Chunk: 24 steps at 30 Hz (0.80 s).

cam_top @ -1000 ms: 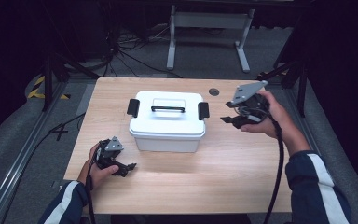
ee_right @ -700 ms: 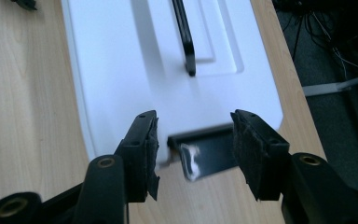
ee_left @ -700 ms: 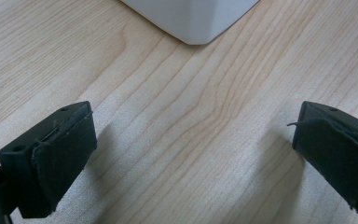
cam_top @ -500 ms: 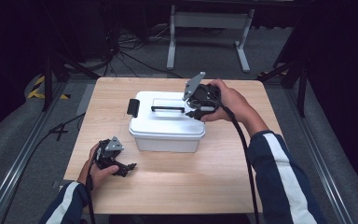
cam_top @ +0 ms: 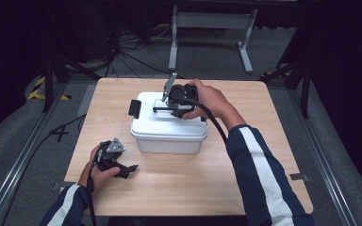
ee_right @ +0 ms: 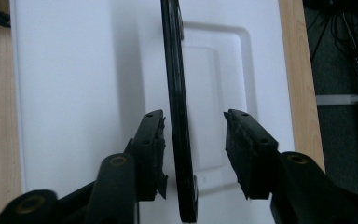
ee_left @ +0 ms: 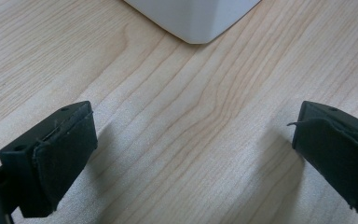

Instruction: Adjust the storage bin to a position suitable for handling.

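High view, near to far: left gripper resting on worktop, jaws spread wide, holding nothing. Beyond, white box mid-worktop, no readable label or writing. Over lid, right gripper half-open, jaws just been closing, straddling black handle between them, pads not yet pressing.

White box with black handle on pale wood-grain table.

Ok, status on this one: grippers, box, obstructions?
Right gripper closing, fingers astride box handle, not yet clamped. Left gripper open over table. White box lidded. Nothing in the way.
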### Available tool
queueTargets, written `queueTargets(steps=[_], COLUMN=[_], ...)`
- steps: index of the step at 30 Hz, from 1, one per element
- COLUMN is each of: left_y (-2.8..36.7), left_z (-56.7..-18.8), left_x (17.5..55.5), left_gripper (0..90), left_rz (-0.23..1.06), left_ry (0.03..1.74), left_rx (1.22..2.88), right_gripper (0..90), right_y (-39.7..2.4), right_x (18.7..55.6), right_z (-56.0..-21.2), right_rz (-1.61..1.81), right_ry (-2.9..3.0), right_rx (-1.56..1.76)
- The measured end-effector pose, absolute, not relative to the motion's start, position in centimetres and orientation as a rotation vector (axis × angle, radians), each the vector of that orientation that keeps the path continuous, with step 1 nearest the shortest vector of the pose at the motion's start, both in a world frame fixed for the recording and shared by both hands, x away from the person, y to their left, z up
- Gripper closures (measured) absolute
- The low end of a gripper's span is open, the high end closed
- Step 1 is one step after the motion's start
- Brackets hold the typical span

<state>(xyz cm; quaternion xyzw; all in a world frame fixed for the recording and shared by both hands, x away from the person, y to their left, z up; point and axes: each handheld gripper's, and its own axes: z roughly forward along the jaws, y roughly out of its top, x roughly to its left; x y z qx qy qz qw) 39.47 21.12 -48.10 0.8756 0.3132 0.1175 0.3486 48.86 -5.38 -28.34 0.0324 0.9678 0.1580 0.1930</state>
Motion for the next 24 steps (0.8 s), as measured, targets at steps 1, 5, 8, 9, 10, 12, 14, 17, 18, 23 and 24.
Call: queueTargets(steps=[1,5,8,9,10,12,14,17,18,23,24], left_y=[21.1,21.1,21.1,21.1,21.1,21.1,21.1,21.1,21.2,21.2,21.2], left_z=[-48.1,-48.1,-48.1,-48.1,-48.1,-48.1,-48.1,-48.1,-48.1,-48.1,-48.1], left_x=[39.5,39.5,39.5,39.5,39.5,39.5,39.5,39.5,39.5,39.5,39.5], left_gripper=[0.3,0.3,0.3,0.3,0.3,0.3,0.3,0.3,0.3,0.2,0.2], left_rz=[0.305,0.304,0.303,0.304,0.303,0.301,0.300,0.302,0.307,0.306,0.307], left_ry=[0.812,0.812,0.812,0.811,0.812,0.810,0.810,0.809,0.805,0.803,0.802], left_rx=[2.269,2.269,2.269,2.270,2.269,2.269,2.269,2.270,2.270,2.271,2.270], right_gripper=[61.0,73.7,82.5,83.1,83.7,84.0,84.0,84.2,84.2,84.4,84.5], right_y=[-5.4,-4.5,-4.2,-4.2,-4.1,-4.2,-4.2,-4.1,-4.1,-4.7,-4.8], right_x=[48.9,49.1,49.0,48.9,48.9,48.7,48.6,48.4,48.3,48.1,48.1], right_z=[-28.3,-28.5,-28.4,-28.5,-28.6,-28.6,-28.5,-28.2,-28.1,-27.4,-27.2], right_rz=[0.443,0.439,0.435,0.431,0.434,0.437,0.421,0.422,0.431,0.480,0.486], right_ry=[2.716,2.708,2.688,2.678,2.684,2.681,2.675,2.656,2.649,2.625,2.620], right_rx=[0.091,0.049,0.011,-0.001,-0.021,-0.037,-0.054,-0.068,-0.076,-0.068,-0.066])
